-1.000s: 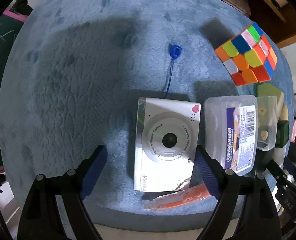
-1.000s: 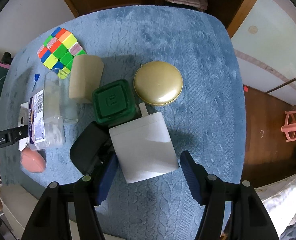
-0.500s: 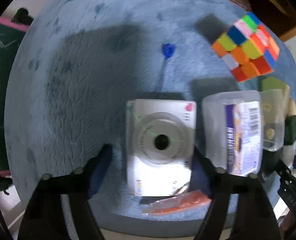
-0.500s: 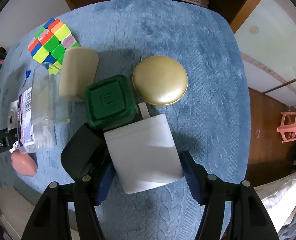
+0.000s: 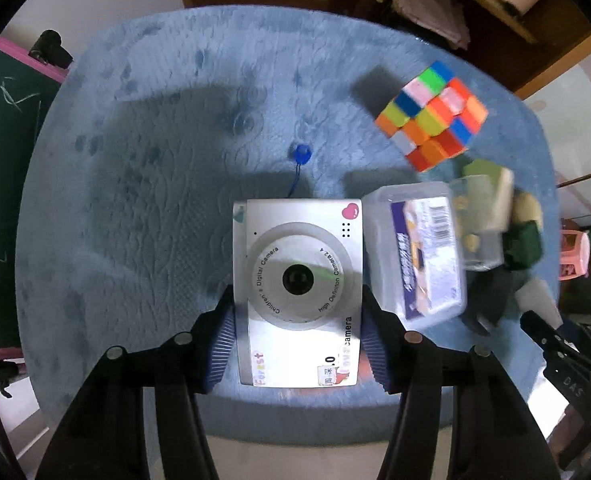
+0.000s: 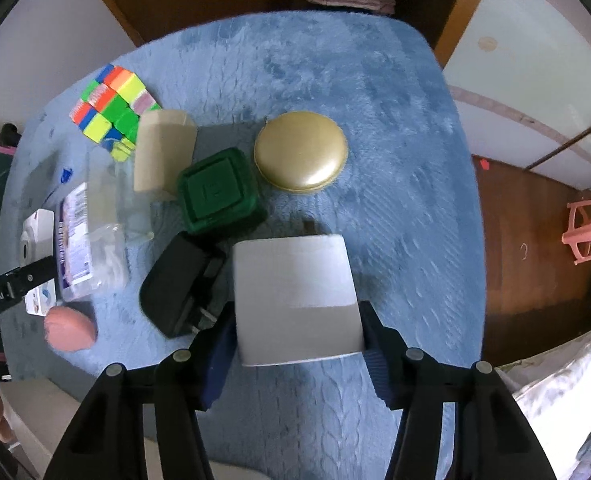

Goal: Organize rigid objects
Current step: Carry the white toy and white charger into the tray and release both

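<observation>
Gripping both now | your left gripper (image 5: 298, 344) just closed, pads pressing the white camera's (image 5: 297, 296) sides, at the blue table's (image 5: 135, 200) near edge | your right gripper (image 6: 297, 344) just closed on the white box (image 6: 295, 300), beside the black charger (image 6: 179, 284)

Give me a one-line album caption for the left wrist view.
Left gripper clamps a white toy camera above the blue blanket, puzzle cube nearby.

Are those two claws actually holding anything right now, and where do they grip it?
Yes. The left gripper clamps the white camera by its two long side edges, near the bottom. The right gripper clamps the white box by its two opposite sides.
</observation>
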